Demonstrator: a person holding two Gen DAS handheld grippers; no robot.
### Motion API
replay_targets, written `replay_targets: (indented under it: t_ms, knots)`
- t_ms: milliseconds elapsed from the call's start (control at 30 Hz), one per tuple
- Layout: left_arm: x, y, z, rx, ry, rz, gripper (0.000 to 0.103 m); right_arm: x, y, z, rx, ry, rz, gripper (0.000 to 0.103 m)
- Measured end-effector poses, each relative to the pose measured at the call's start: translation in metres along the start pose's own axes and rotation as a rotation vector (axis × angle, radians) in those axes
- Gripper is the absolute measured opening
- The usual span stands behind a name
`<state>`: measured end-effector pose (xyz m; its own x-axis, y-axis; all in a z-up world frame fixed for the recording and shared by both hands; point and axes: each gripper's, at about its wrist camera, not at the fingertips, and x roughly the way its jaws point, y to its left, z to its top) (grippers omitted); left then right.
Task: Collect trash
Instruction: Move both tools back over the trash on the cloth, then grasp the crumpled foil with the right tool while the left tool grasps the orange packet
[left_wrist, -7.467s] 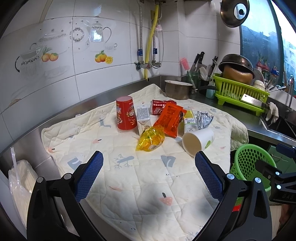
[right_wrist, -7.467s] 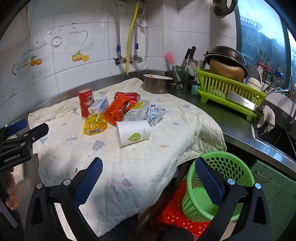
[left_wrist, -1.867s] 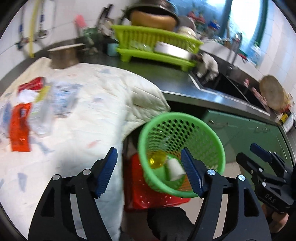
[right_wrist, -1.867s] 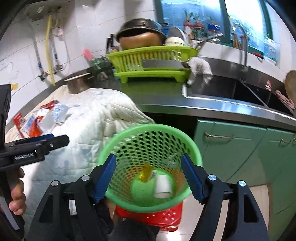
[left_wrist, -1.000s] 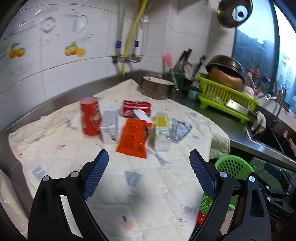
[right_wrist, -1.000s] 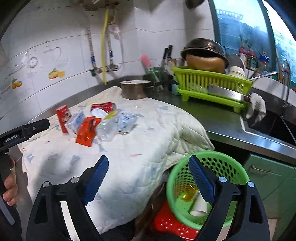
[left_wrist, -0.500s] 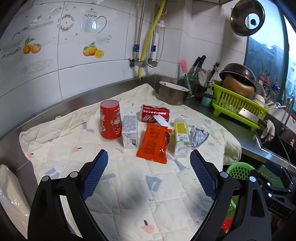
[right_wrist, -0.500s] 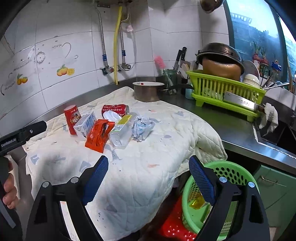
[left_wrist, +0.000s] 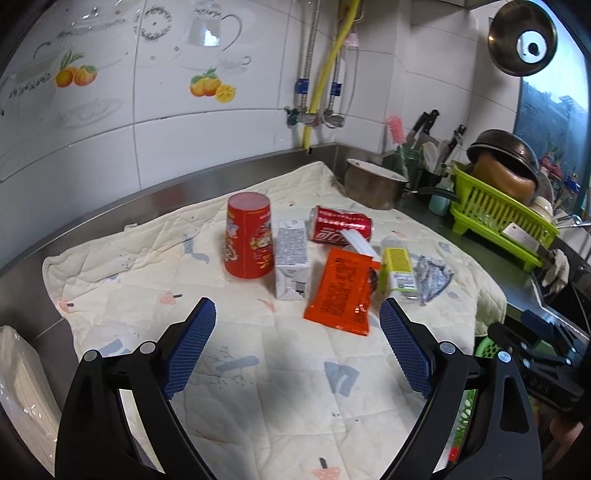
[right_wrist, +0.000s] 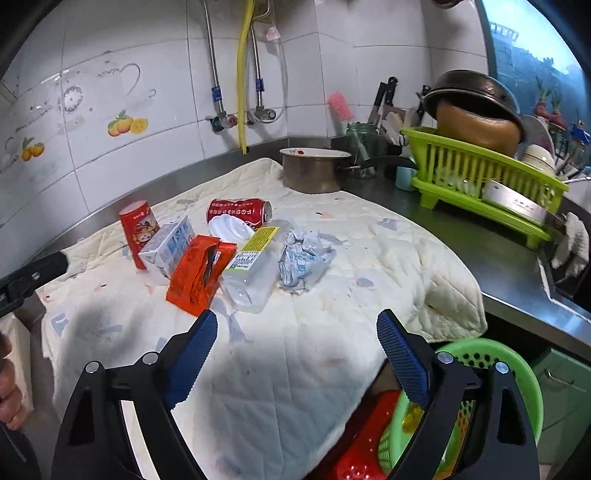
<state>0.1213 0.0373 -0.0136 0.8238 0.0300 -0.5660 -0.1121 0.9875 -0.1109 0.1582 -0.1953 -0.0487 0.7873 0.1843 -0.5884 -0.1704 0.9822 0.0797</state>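
left hand-held gripper (left_wrist: 297, 347) and right hand-held gripper (right_wrist: 297, 350): both released, nothing grasped, swung back from the green basket (right_wrist: 491, 373) below the table's near right corner | yellow wrapper and white cup now gone from the quilt (left_wrist: 295, 387) | remaining mid-table: orange packet (left_wrist: 340, 291), bottle (right_wrist: 251, 269), crumpled wrapper (right_wrist: 303, 258), carton (left_wrist: 291, 264), red cup (left_wrist: 248, 240), can (left_wrist: 341, 225) | next pick pending

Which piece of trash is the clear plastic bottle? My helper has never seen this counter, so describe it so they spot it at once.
Look at the quilted cloth spread over the steel counter, at the cluster of trash in its middle. The bottle lies on its side between the orange packet and the crumpled silver wrapper. It is the only see-through item, with a yellow and white label.
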Motion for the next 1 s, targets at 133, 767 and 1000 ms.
replay_targets:
  t_ms: [133, 767, 1000]
  knots:
    - [0.007, 0.010, -0.002, -0.012, 0.014, 0.018, 0.089, 0.032, -0.006, 0.013, 0.008, 0.027, 0.007, 0.079]
    - [0.075, -0.031, 0.006, 0.092, 0.114, -0.156, 0.081, 0.154, -0.037, 0.040, 0.168, 0.178, 0.040, 0.068]
    - [0.127, -0.053, 0.004, 0.109, 0.208, -0.227, 0.076, 0.164, -0.047, 0.033, 0.217, 0.206, 0.099, 0.041]
